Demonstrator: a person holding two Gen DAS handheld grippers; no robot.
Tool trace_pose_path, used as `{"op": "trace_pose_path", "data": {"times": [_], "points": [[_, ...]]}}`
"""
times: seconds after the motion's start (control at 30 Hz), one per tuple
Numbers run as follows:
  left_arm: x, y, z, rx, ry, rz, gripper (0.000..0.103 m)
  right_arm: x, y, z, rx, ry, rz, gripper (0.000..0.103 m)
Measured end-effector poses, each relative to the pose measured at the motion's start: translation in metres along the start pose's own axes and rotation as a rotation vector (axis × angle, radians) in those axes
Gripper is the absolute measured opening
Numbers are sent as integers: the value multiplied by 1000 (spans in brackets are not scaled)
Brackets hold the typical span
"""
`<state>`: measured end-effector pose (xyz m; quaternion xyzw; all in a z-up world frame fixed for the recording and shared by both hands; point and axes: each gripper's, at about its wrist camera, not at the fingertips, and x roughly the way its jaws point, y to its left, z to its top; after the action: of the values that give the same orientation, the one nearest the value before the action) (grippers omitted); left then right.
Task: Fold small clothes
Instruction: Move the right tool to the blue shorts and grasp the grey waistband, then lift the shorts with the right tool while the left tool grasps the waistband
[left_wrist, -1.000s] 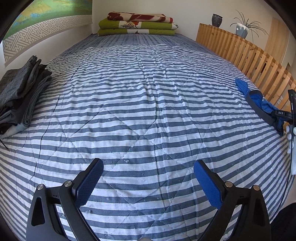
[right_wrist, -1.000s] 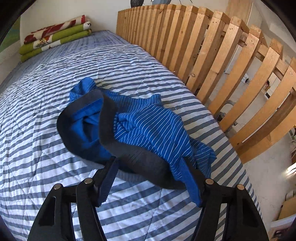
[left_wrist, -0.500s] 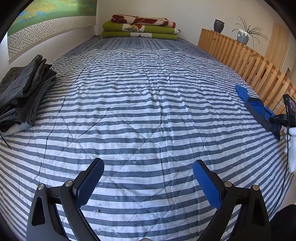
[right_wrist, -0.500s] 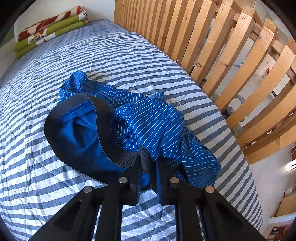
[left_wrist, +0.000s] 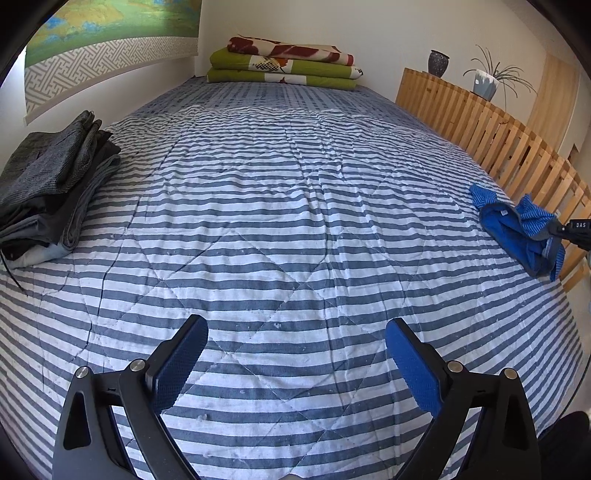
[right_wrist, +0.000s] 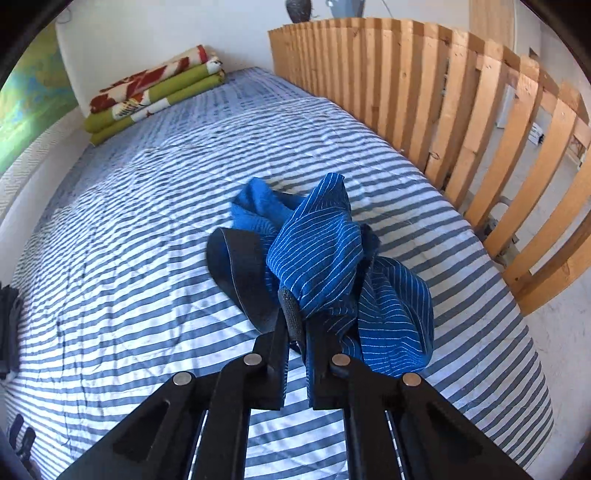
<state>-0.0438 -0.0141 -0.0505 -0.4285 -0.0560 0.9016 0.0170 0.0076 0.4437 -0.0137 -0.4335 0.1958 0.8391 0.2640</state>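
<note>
Two grippers are seen over a bed covered by a blue-and-white striped quilt (left_wrist: 280, 221). At far left, along the quilt's left edge, a stack of folded dark grey clothes (left_wrist: 48, 184) is set — just beside the wall with a patterned hanging (left_wrist: 103, 51). The left gripper (left_wrist: 295, 354) is held above the near middle of the quilt, jaws spread wide, nothing between the blue pads (left_wrist: 413, 369). A broad stretch of bare quilt is left open ahead of it, from the grey stack across to the right side. At the head of the bed, folded green and red blankets (left_wrist: 284, 66) are stacked against the wall. Along the right edge a wooden slatted rail (right_wrist: 461, 122) is run close to the mattress, little room left there. A dark vase (left_wrist: 439, 63) and a potted plant (left_wrist: 487, 81) are seen beyond the rail; what they stand on cannot be told.

Near that right edge the blue striped underwear (right_wrist: 332, 266) is bunched and partly lifted off the quilt, its dark waistband (right_wrist: 243, 273) hanging to the left. The right gripper (right_wrist: 297, 317) is clamped on it — jaws drawn almost together, fabric pinched between the fingers (right_wrist: 290, 314), with the rest draped over and to the right of the tips. In the left wrist view the same garment is seen at far right, just beside the rail.
</note>
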Motion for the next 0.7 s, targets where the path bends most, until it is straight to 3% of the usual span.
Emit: {"op": "trace_pose_path", "data": {"times": [0.43,0.7], "points": [[-35,47,-1,-68,-77,33,92,-130,157,-25,-264,-121,281,6],[-64,88,-9,-123,-134,71,90,-189,213,-40,-372,-190,397,6]]}}
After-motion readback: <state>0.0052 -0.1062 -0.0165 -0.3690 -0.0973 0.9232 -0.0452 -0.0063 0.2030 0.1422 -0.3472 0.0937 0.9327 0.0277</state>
